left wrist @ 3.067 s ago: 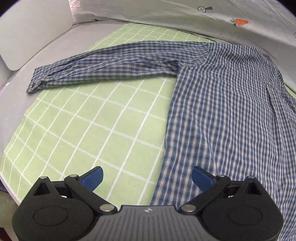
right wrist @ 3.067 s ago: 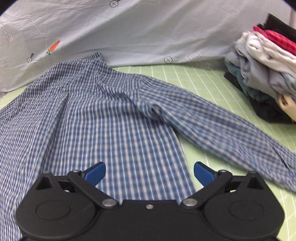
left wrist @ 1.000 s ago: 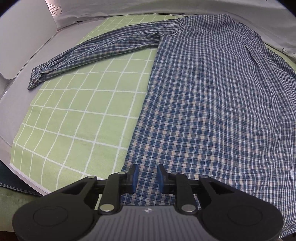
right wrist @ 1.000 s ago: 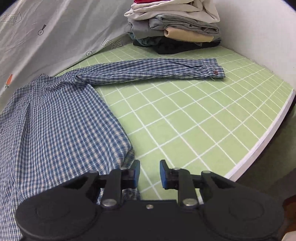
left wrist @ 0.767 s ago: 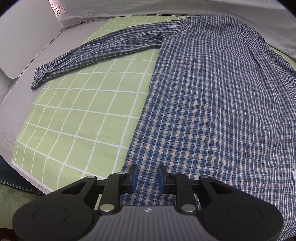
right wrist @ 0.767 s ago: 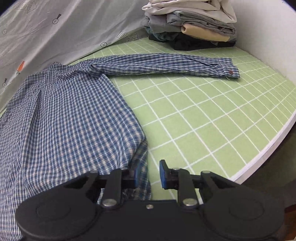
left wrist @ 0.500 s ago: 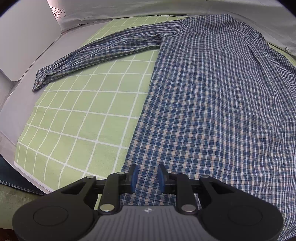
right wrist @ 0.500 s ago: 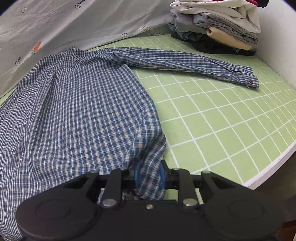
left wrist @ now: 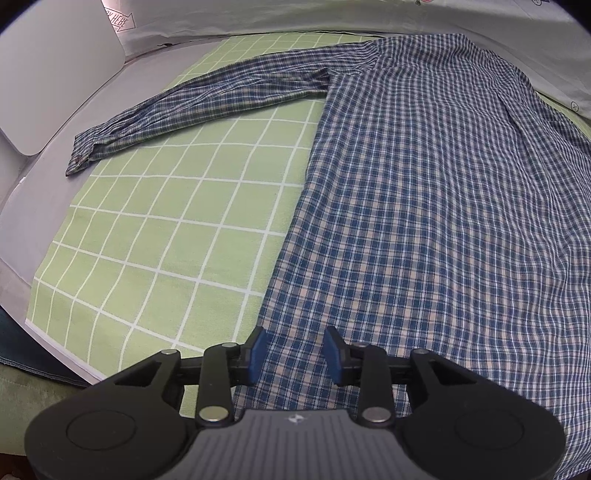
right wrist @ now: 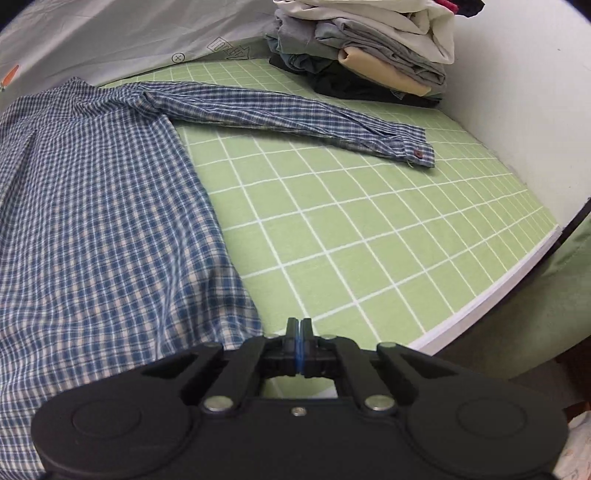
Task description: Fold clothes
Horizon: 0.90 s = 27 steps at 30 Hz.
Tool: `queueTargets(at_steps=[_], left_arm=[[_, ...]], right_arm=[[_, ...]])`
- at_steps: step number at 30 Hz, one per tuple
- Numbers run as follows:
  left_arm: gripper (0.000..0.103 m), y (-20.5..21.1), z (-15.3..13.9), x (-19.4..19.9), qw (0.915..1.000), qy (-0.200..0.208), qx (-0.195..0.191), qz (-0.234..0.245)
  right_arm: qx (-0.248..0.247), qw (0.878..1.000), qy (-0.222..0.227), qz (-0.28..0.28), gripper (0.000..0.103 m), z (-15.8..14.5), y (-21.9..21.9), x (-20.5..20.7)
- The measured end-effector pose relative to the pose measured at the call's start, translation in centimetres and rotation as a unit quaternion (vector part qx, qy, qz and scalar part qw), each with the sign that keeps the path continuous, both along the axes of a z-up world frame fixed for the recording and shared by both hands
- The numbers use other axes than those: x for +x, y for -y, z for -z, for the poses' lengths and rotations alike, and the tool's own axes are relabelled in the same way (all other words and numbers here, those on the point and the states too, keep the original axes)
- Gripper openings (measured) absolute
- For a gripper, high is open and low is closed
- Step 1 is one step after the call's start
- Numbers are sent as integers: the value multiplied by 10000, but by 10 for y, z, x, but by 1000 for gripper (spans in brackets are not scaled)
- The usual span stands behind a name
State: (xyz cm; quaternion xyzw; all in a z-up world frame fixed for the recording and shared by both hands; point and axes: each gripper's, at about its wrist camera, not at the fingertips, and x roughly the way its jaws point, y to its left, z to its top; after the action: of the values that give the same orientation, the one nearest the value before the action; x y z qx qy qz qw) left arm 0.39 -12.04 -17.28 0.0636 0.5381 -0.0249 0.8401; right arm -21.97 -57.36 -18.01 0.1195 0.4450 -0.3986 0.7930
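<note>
cotton by the look of it, thin and checked in blue and white, the shirt (left wrist: 424, 206) lay spread flat and back-up on the green gridded mat (left wrist: 166, 229), its body running from the near edge up to the collar by the pale printed sheet (left wrist: 332, 18) at the far side. one sleeve (left wrist: 192, 107) stretched out to the left, the other sleeve (right wrist: 295, 114) to the right, its buttoned cuff (right wrist: 415, 149) ending short of a stack of folded clothes (right wrist: 369, 55). such cloth would be light and limp; it would sag, drag and wrinkle rather than hold a line, so i judged it best taken at the hem corners or along a side seam, where doubled fabric gives the pads something to bite. the left gripper (left wrist: 295, 356) hung over the lower left hem, its jaws opening, with cloth lying under and between the blue pads (left wrist: 256, 354) but not pinched as far as i could see. the right gripper (right wrist: 298, 345) was pressed fully together just beside the shirt's lower right corner, and nothing showed between its pads (the hem edge sat to its left, close but seemingly not caught). a fresh bite on that corner seemed needed before any lifting, since one held corner alone would only let the body twist.
</note>
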Motion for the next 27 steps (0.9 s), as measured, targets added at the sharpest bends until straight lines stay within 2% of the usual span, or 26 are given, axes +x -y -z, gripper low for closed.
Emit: queueTargets(at_steps=[5, 8, 9, 12, 16, 17, 18, 19, 22, 25, 26, 27], left_arm=[[40, -2, 0, 0, 10000, -6, -30, -8], [40, -2, 0, 0, 10000, -1, -31, 5], [40, -2, 0, -1, 10000, 2, -29, 12], [40, -2, -1, -1, 10000, 7, -33, 26], [41, -2, -1, -1, 10000, 17, -33, 40], [41, -2, -1, -1, 10000, 20, -33, 43], [41, -2, 0, -1, 10000, 20, -34, 47], [41, -3, 0, 0, 10000, 21, -36, 51], [42, -4, 0, 0, 10000, 22, -47, 38], [50, -5, 0, 0, 10000, 42, -14, -27], [51, -7, 1, 0, 10000, 42, -52, -58], [51, -10, 1, 0, 9999, 29, -114, -103]], right_arm=[[64, 9982, 594, -83, 4, -16, -8, -4], [-5, 9964, 778, -329, 21, -25, -19, 2], [-1, 9965, 733, -410, 22, -25, -22, 5], [140, 9980, 398, -465, 22, -12, -22, 13], [420, 9982, 311, -301, 20, 1, -20, 9], [450, 9980, 330, -284, 15, 1, -19, 6], [473, 9979, 354, -273, 4, 1, -18, 4], [478, 9979, 368, -245, 2, 1, -17, 2], [536, 9977, 414, -30, 2, 2, -13, -7], [639, 9963, 505, 286, 2, 3, -6, -16], [636, 9960, 486, 389, 4, 3, -5, -17], [582, 9962, 429, 479, 11, 3, -4, -17]])
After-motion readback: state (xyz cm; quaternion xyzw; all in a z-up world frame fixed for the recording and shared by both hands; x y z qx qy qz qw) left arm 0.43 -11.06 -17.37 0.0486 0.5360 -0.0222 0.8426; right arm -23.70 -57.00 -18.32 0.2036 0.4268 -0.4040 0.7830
